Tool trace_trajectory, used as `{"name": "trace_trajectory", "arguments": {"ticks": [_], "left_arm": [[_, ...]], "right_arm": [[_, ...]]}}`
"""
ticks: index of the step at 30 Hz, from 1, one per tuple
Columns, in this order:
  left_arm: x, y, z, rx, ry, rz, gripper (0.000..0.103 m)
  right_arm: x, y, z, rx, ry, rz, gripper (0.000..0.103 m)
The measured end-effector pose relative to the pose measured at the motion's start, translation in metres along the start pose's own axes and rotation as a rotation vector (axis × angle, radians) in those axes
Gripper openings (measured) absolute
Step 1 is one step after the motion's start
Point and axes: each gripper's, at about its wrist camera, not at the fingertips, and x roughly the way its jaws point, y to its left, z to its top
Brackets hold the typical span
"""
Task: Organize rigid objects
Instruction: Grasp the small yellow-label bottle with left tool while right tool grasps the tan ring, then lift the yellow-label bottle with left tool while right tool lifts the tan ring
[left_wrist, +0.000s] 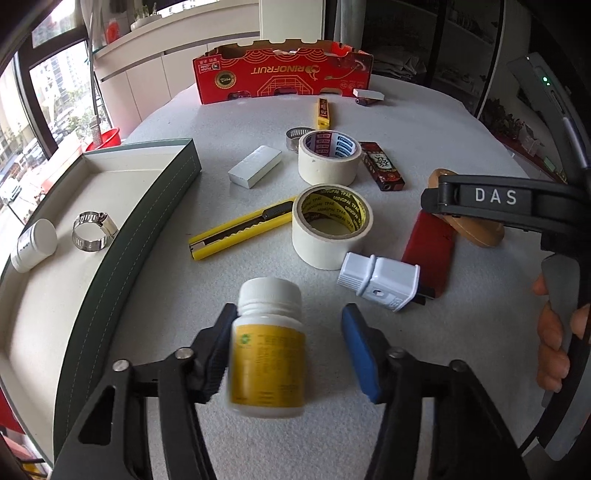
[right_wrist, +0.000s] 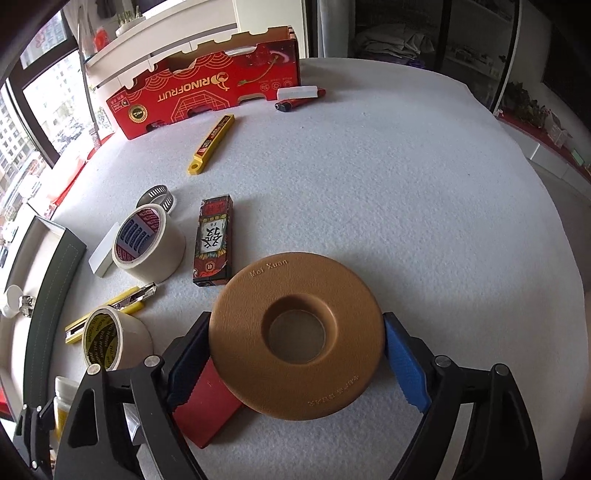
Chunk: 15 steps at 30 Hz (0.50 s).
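green tray (left_wrist: 159, 206), left of frame: white bottle (left_wrist: 33, 245), hose clamp (left_wrist: 94, 230) | left gripper (left_wrist: 290, 349) spread around yellow-label bottle (left_wrist: 267, 347), lower centre | right gripper (right_wrist: 295, 354) pinching brown ring (right_wrist: 295, 339), lower centre

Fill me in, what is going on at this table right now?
The left gripper is open around a white pill bottle with a yellow label, one pad touching it. The right gripper straddles a tan ring-shaped disc lying partly on a flat red block. The green-walled tray holds a steel hose clamp and a white bottle; tape rolls and yellow cutters lie on the table.
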Motion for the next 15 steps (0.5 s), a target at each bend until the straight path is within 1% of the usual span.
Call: {"name": "trace_trajectory", "arguments": {"ticks": [1, 6, 11, 15], "left_arm": [[-0.001, -0.001, 0.000, 0.008, 0.005, -0.013, 0.038], [-0.006, 0.000, -0.006, -0.016, 0.004, -0.034, 0.038], [-0.021, 0.016, -0.009, -0.092, -0.029, -0.126, 0.038], [-0.030, 0.035, -0.011, -0.153, -0.049, -0.162, 0.038]], "right_arm": [[-0.006, -0.002, -0.002, 0.002, -0.010, 0.002, 0.088], [-0.038, -0.013, -0.015, 0.033, -0.055, 0.035, 0.088], [-0.070, -0.022, -0.040, 0.081, -0.082, 0.090, 0.088], [-0.091, -0.025, -0.063, 0.116, -0.102, 0.116, 0.088]]}}
